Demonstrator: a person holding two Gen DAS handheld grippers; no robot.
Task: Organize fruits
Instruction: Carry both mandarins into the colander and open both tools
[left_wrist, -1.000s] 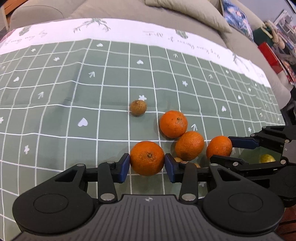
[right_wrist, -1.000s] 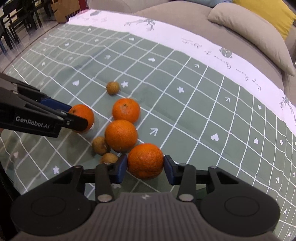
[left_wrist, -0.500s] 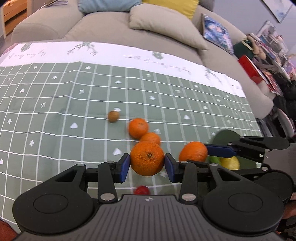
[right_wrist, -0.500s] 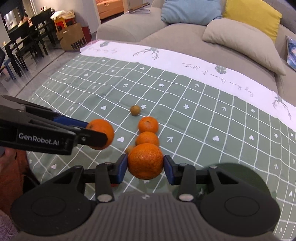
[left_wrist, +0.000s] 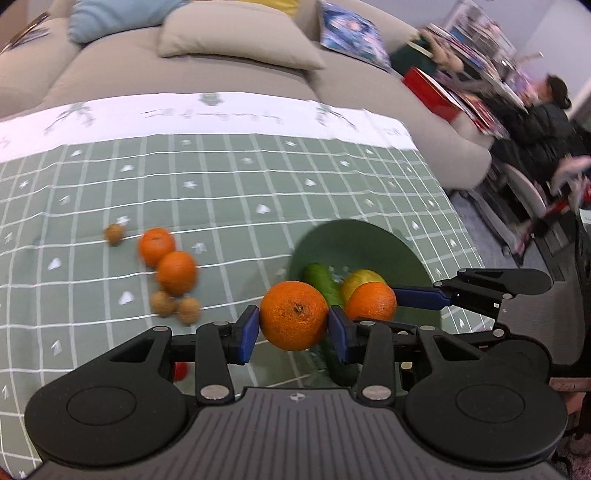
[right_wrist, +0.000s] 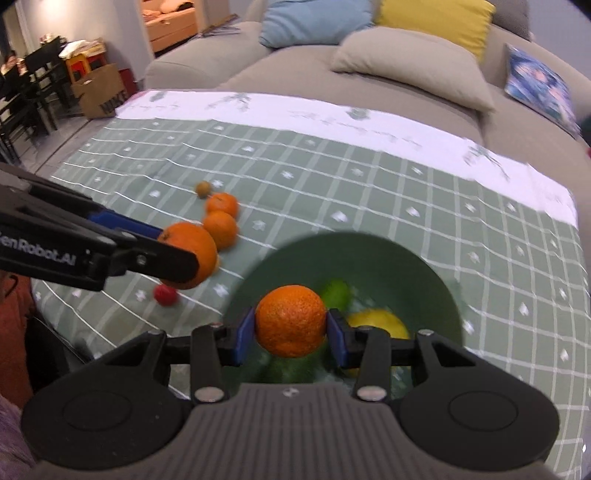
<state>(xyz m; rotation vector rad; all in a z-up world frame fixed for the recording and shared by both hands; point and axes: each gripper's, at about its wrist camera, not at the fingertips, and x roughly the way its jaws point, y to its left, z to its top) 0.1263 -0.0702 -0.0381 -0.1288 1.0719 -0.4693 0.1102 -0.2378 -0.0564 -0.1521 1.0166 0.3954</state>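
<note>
My left gripper (left_wrist: 293, 328) is shut on an orange (left_wrist: 294, 314), held above the table beside the left edge of a green bowl (left_wrist: 369, 243). My right gripper (right_wrist: 291, 334) is shut on another orange (right_wrist: 290, 319), held over the green bowl (right_wrist: 354, 258). The bowl holds a lemon (right_wrist: 380, 323), a lime (right_wrist: 337, 293) and a cucumber (left_wrist: 323, 282). Two oranges (left_wrist: 168, 260) lie on the green checked cloth (left_wrist: 221, 192) with small brown fruits (left_wrist: 173, 306) beside them. The left gripper and its orange (right_wrist: 194, 254) also show in the right wrist view.
A small red fruit (right_wrist: 165, 294) lies on the cloth near the front edge. One more brown fruit (left_wrist: 114, 233) lies behind the oranges. A sofa with cushions (right_wrist: 406, 70) runs along the far side. A person sits at the far right (left_wrist: 543, 122).
Both grippers, each still holding its orange, have lifted and swung right from the fruit pile to the green bowl. The bowl and its lemon, lime and cucumber have come into view.
</note>
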